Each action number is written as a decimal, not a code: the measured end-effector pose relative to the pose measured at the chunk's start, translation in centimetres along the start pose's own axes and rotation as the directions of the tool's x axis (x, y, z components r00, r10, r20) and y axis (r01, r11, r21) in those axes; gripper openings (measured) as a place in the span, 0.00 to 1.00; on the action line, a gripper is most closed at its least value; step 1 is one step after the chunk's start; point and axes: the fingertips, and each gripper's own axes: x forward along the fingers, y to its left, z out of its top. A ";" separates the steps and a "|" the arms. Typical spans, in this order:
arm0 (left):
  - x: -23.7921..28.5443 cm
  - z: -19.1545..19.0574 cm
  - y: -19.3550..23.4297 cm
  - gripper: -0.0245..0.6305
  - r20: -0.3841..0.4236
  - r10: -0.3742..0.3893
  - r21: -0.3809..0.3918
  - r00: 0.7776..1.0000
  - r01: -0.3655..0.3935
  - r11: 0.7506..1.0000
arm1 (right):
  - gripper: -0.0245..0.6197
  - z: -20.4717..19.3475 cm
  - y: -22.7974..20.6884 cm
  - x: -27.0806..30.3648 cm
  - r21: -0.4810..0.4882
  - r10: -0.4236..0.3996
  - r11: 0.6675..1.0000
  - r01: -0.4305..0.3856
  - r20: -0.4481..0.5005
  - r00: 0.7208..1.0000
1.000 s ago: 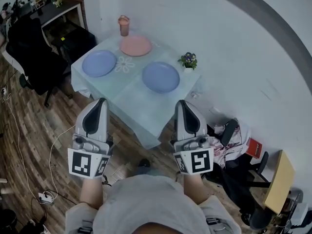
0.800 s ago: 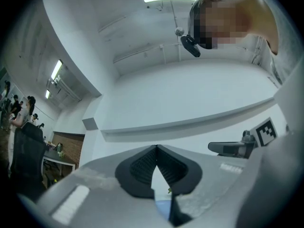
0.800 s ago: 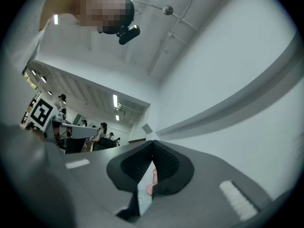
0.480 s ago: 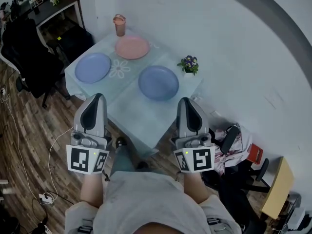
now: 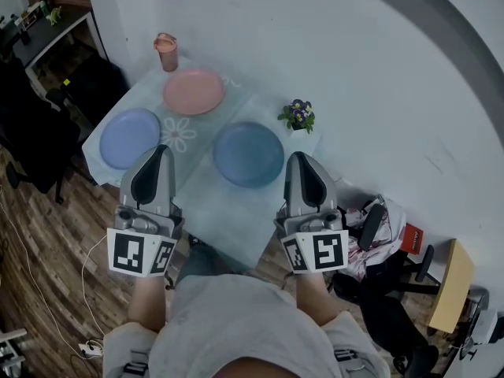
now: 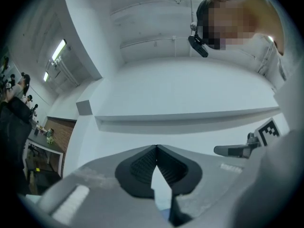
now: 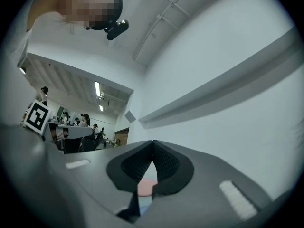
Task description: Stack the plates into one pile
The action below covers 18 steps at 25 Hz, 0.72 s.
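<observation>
Three plates lie apart on a small table (image 5: pixel 228 207) with a pale cloth in the head view: a pink plate (image 5: pixel 194 91) at the back, a light blue plate (image 5: pixel 130 137) at the left, a darker blue plate (image 5: pixel 248 153) at the right. My left gripper (image 5: pixel 160 152) is held upright over the table's near left part, shut and empty. My right gripper (image 5: pixel 300 161) is upright just right of the darker blue plate, also shut and empty. In the right gripper view a bit of the pink plate (image 7: pixel 146 186) shows below the closed jaws. The left gripper view (image 6: pixel 156 148) faces wall and ceiling.
A pink cup (image 5: pixel 165 52) stands at the table's far corner and a small flower pot (image 5: pixel 299 116) at its right edge. A black chair (image 5: pixel 31 132) is at the left, clutter and a chair (image 5: pixel 378 227) at the right. The white wall runs behind the table.
The view has moved closer to the table: plates and table have shifted down and left in the head view. Both grippers stay raised and shut, now over the table's near edge.
</observation>
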 end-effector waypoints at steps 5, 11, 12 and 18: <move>4.8 -2.4 3.4 0.05 -0.060 -0.053 -0.016 0.997 0.052 0.999 | 0.04 -2.5 -1.1 4.6 0.027 -0.071 0.997 0.073 -0.059 0.996; 9.8 -9.9 5.6 0.05 -0.235 -0.133 -0.099 0.963 0.112 0.989 | 0.04 -9.3 -4.0 7.4 0.128 -0.169 0.970 0.206 -0.255 0.952; 10.5 -11.5 5.6 0.05 -0.272 -0.153 -0.109 0.950 0.128 0.986 | 0.04 -10.7 -4.7 7.4 0.149 -0.187 0.960 0.237 -0.289 0.939; 12.8 -22.7 4.7 0.17 -0.516 -0.275 -0.216 0.811 0.187 0.958 | 0.04 -20.1 -8.0 5.1 0.214 -0.285 0.869 0.447 -0.523 0.803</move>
